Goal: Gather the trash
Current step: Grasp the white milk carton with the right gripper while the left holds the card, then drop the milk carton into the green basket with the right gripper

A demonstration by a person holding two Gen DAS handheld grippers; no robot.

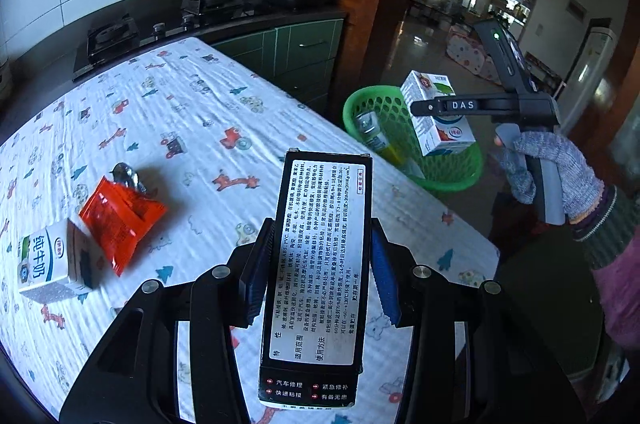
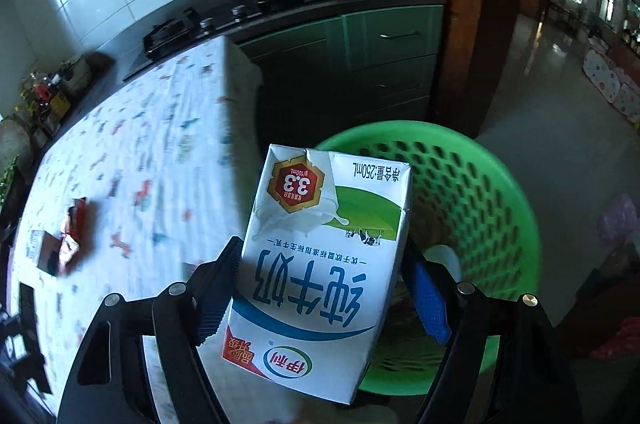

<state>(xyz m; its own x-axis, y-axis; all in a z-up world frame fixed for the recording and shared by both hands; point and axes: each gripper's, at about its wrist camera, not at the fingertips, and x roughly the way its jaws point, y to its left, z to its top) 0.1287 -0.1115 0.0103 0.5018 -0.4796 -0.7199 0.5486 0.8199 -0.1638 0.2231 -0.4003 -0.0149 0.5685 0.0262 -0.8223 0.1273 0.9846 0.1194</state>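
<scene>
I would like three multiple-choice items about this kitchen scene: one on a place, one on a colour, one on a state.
1. Where is the red wrapper?
A. on the table
B. in the basket
C. on the stove

2. What colour is the basket?
A. blue
B. green
C. white

3. What is the left gripper doing?
A. it is open and empty
B. it grips a milk carton
C. it grips a black box

Key: 1 A, it lies on the patterned cloth; 2 B, its perforated wall is green; 3 C, both pads press the box's sides.
</scene>
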